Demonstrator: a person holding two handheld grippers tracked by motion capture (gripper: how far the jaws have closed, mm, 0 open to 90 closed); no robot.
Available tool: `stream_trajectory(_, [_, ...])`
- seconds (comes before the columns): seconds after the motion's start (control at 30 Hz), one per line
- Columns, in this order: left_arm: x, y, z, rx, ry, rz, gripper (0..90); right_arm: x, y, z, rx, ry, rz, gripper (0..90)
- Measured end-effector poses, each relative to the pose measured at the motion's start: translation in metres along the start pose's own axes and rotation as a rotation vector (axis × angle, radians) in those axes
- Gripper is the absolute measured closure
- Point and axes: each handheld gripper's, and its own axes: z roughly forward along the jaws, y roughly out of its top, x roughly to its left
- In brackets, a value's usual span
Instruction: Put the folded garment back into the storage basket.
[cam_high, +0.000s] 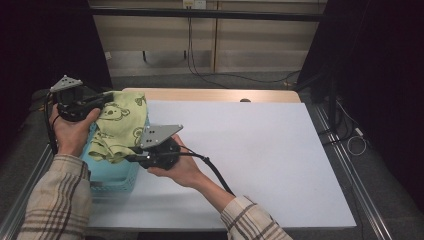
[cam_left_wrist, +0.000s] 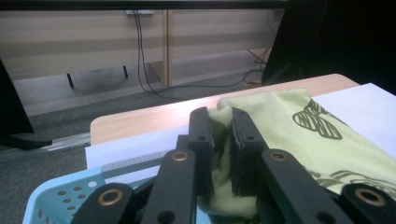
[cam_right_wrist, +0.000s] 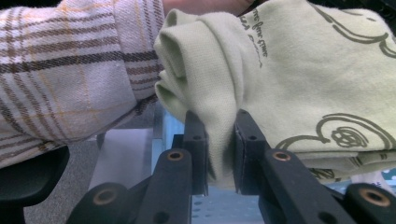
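Plaid sleeves (cam_high: 55, 200) are entering the high view; both hand-held grippers, left (cam_high: 107, 97) and right (cam_high: 131, 156), are holding a green cloth (cam_high: 120, 125) taut over the blue basket (cam_high: 112, 175) at the counter's (cam_high: 260, 150) near-left corner. Left gripper view: jaws are pinching one cloth (cam_left_wrist: 280, 126) edge, keeping it spread. Right gripper view: jaws are clamping a folded cloth (cam_right_wrist: 289, 70) edge above the basket (cam_right_wrist: 224, 205).
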Motion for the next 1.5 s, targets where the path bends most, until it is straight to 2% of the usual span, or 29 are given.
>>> stream_trajectory(0.2, [0.01,-0.001,-0.005,0.003,0.01,-0.002,81.3,-0.001,0.002,0.011,0.005,0.015,0.002,78.6])
stream_trajectory(0.23, [0.011,-0.003,-0.004,-0.011,0.006,-0.012,81.3,-0.002,0.002,0.013,0.002,0.016,-0.001,78.6])
stream_trajectory(0.3, [0.013,-0.004,-0.004,0.01,0.012,-0.013,81.3,-0.002,0.001,0.019,0.004,0.02,0.003,78.6])
stream_trajectory(0.4, [0.017,-0.006,-0.003,0.0,0.014,-0.013,81.3,-0.003,-0.002,0.026,0.012,0.026,0.006,78.6])
stream_trajectory(0.47, [0.018,-0.007,-0.004,0.016,0.016,-0.022,81.3,-0.004,-0.003,0.029,0.015,0.03,0.012,78.6])
stream_trajectory(0.5, [0.02,-0.008,-0.003,0.006,0.017,-0.012,81.3,-0.004,-0.003,0.03,0.014,0.031,0.014,78.6])
stream_trajectory(0.57, [0.022,-0.01,-0.003,0.018,0.017,-0.022,81.3,-0.004,-0.003,0.032,0.017,0.03,0.015,78.6])
stream_trajectory(0.67, [0.025,-0.013,0.0,0.01,0.022,-0.017,81.3,-0.003,-0.004,0.034,0.009,0.025,0.005,78.6])
stream_trajectory(0.73, [0.025,-0.014,0.001,0.026,0.015,-0.031,81.3,-0.004,-0.004,0.036,0.004,0.031,0.005,78.6])
stream_trajectory(0.8, [0.027,-0.016,0.003,0.015,0.02,-0.024,81.3,-0.004,-0.006,0.038,0.006,0.031,0.004,78.6])
stream_trajectory(1.0, [0.031,-0.022,0.009,0.042,0.024,-0.018,81.3,-0.005,-0.01,0.043,0.014,0.033,0.014,78.6])
stream_trajectory(1.03, [0.031,-0.023,0.009,0.052,0.021,-0.025,81.3,-0.005,-0.01,0.043,0.015,0.03,0.015,78.6])
stream_trajectory(1.1, [0.033,-0.024,0.011,0.042,0.009,-0.029,81.3,-0.005,-0.01,0.045,0.013,0.028,0.02,78.6])
stream_trajectory(1.2, [0.036,-0.026,0.015,0.046,0.026,-0.017,81.3,-0.007,-0.012,0.048,0.025,0.022,0.017,78.6])
stream_trajectory(1.23, [0.036,-0.028,0.015,0.058,0.027,-0.036,81.3,-0.007,-0.012,0.049,0.025,0.021,0.018,78.6])
stream_trajectory(1.27, [0.038,-0.029,0.017,0.053,0.031,-0.027,81.3,-0.008,-0.013,0.049,0.03,0.021,0.023,78.6])
stream_trajectory(1.33, [0.039,-0.032,0.018,0.067,0.029,-0.043,81.3,-0.009,-0.014,0.051,0.033,0.024,0.024,78.6])
stream_trajectory(1.4, [0.042,-0.033,0.019,0.074,0.036,-0.031,81.3,-0.01,-0.015,0.052,0.038,0.023,0.03,78.6])
stream_trajectory(1.5, [0.042,-0.034,0.019,0.077,0.043,-0.038,81.3,-0.011,-0.016,0.054,0.037,0.027,0.028,78.6])
